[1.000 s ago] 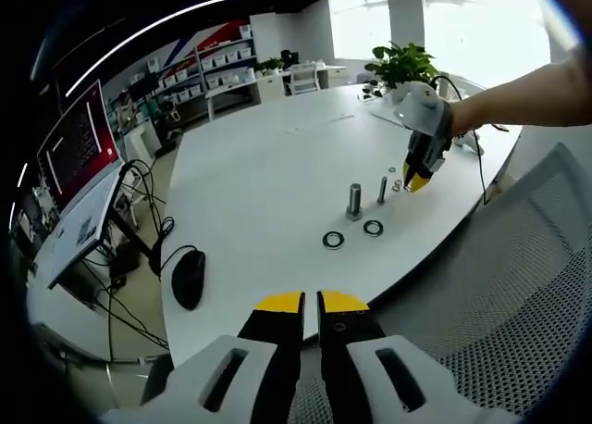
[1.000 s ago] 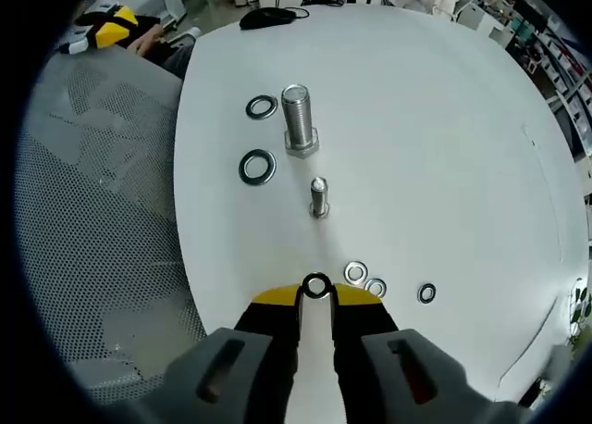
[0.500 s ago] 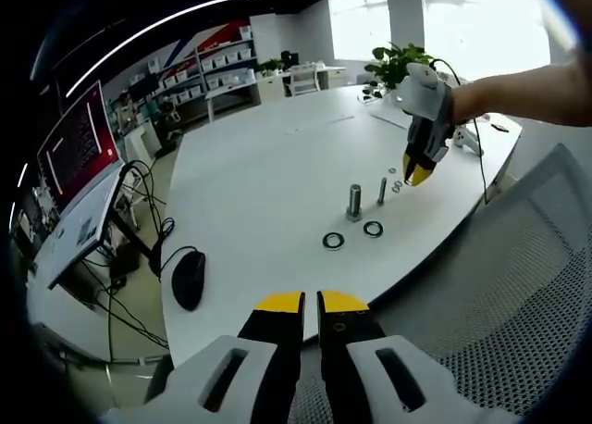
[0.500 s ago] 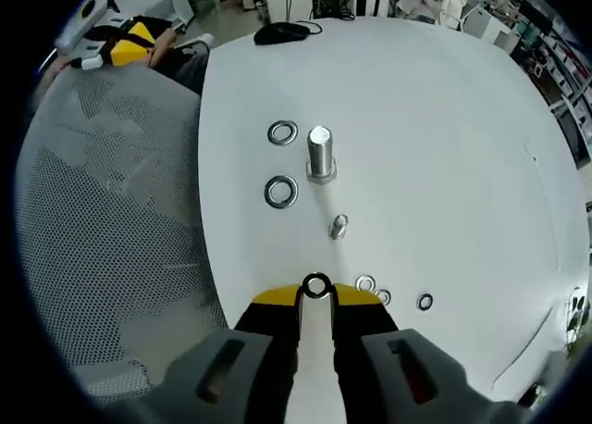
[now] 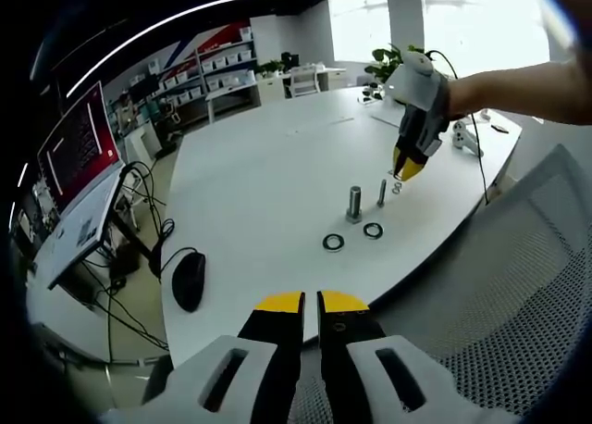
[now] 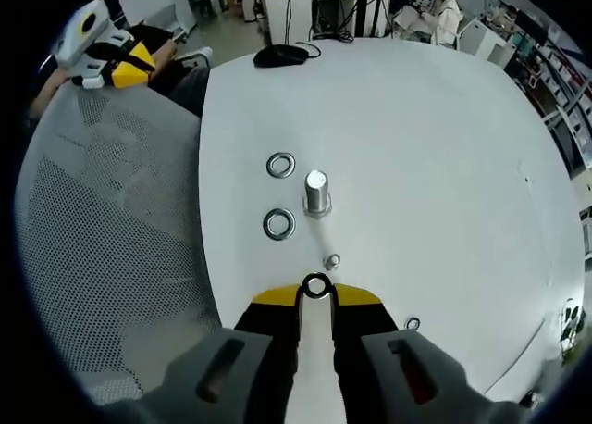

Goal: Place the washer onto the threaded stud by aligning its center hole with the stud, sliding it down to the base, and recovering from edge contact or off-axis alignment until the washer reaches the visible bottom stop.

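White counter (image 6: 444,165) carrying a large threaded stud (image 6: 316,192), a small stud (image 6: 331,261) and two large washers (image 6: 278,224); right gripper (image 6: 315,293), jaws pinched on a small washer (image 6: 316,286), held above the small stud; left gripper (image 5: 310,304), jaws together, near counter edge.

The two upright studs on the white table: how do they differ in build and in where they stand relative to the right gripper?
The large stud is thick, with a broad flat top and a hex base; the small stud is far thinner. The small stud stands just ahead of the right gripper, which holds a washer at its tips; the large stud stands farther off, beside two big loose washers. Both stand upright on the table with no washer on them.
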Available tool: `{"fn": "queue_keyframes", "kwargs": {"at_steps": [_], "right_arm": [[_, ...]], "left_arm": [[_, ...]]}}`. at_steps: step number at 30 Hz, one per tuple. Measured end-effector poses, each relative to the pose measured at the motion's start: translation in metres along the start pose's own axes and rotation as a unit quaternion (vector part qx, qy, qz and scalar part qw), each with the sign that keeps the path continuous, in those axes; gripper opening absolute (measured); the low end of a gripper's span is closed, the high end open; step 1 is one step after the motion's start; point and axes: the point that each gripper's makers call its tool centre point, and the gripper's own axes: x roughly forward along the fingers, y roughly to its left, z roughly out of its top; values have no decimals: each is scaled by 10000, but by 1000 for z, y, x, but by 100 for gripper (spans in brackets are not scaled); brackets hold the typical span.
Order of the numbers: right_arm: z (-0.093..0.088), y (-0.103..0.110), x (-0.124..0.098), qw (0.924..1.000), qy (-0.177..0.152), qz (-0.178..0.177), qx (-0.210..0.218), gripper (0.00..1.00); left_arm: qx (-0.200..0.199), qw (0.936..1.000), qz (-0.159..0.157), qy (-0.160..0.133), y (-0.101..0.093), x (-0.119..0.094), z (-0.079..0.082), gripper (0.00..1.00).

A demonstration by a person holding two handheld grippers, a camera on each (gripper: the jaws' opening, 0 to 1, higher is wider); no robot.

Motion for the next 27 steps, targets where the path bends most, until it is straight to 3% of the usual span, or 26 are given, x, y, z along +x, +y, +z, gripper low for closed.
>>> {"fn": "queue_keyframes", "kwargs": {"at_steps": [8, 27], "right_arm": [[8, -9, 5, 9996, -96, -265, -46, 14], [9, -13, 19, 9998, -24, -198, -17, 14]], "left_arm": [[-12, 10000, -7, -8, 0, 0, 0, 3], [-12, 10000, -14, 4, 0, 0, 0, 3]]}}
